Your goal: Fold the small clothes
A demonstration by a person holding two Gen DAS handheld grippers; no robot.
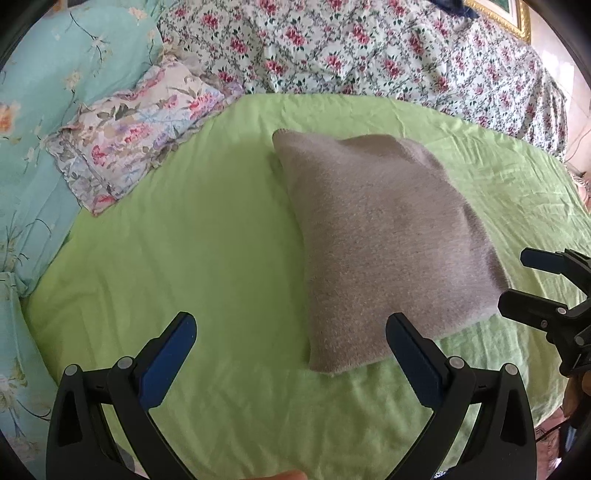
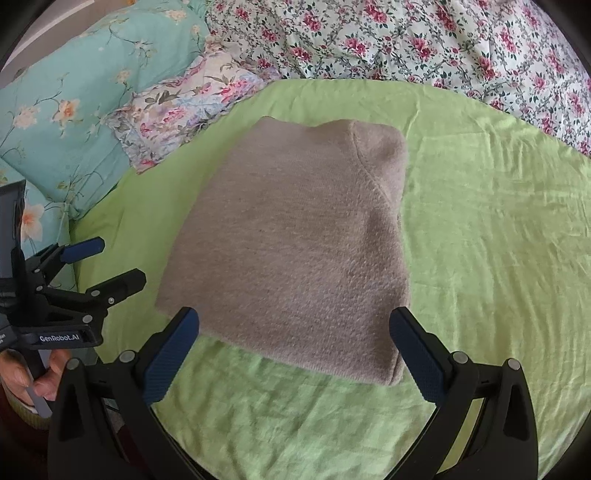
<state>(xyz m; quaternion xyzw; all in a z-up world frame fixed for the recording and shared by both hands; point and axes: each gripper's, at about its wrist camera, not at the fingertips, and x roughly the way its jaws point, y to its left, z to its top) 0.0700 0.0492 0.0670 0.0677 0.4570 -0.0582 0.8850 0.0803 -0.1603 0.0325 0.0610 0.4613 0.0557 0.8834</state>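
Observation:
A grey-brown knit garment [image 1: 384, 236] lies folded into a thick rectangle on the green sheet [image 1: 207, 236]; it also shows in the right wrist view [image 2: 291, 243]. My left gripper [image 1: 291, 325] is open and empty, just short of the garment's near left corner. My right gripper [image 2: 293, 321] is open and empty, hovering at the garment's near edge. The right gripper also shows at the right edge of the left wrist view [image 1: 517, 280], and the left gripper shows at the left of the right wrist view [image 2: 122, 260]; both are open there.
A teal floral quilt [image 1: 48, 92] and a folded pastel floral cloth [image 1: 140, 129] lie at the left. A white blanket with red flowers [image 1: 369, 48] runs along the back. A gold picture frame [image 1: 513, 14] is at top right.

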